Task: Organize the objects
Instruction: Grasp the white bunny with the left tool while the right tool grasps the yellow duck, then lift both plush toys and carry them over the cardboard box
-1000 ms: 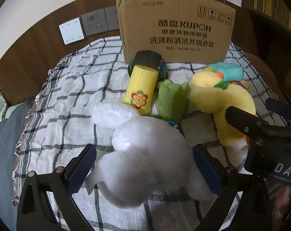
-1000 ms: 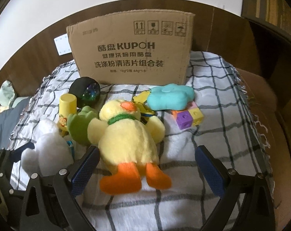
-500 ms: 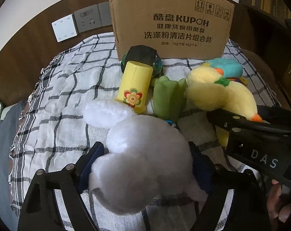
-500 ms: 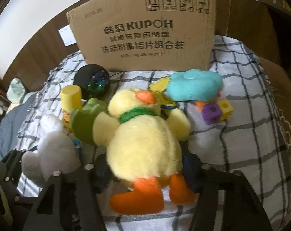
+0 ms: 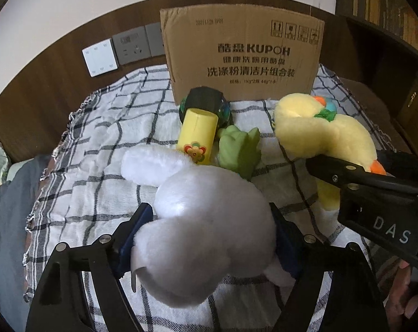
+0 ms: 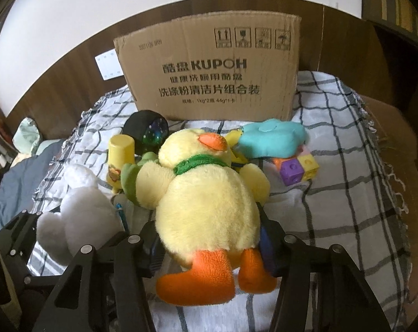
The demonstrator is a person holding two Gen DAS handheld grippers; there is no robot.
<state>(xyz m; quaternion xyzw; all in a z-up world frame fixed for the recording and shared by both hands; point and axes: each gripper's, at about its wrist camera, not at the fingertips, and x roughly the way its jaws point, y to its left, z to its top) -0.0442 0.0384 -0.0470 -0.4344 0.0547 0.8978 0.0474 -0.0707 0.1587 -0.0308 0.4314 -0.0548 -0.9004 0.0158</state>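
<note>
A white plush toy (image 5: 209,215) fills the near part of the left wrist view. My left gripper (image 5: 210,232) has its blue pads pressed into the toy's sides, and its jaws are still closing. A yellow plush duck (image 6: 206,193) with orange feet and a green collar lies on its back in the right wrist view. My right gripper (image 6: 210,246) squeezes its lower body, jaws still closing. The duck (image 5: 319,132) also shows at the right of the left wrist view. Behind both stands a brown cardboard box (image 6: 209,69).
On the checked blanket (image 5: 98,166) lie a yellow cup (image 5: 198,135), a green toy (image 5: 239,149) and a dark ball (image 5: 206,102). A teal star cushion (image 6: 272,141) and coloured cubes (image 6: 297,168) sit right of the duck. Wall switches (image 5: 99,56) are behind.
Both grippers' jaws went from wide apart around the toys to pressed against them. The left took hold of the white plush toy, the right of the duck.
</note>
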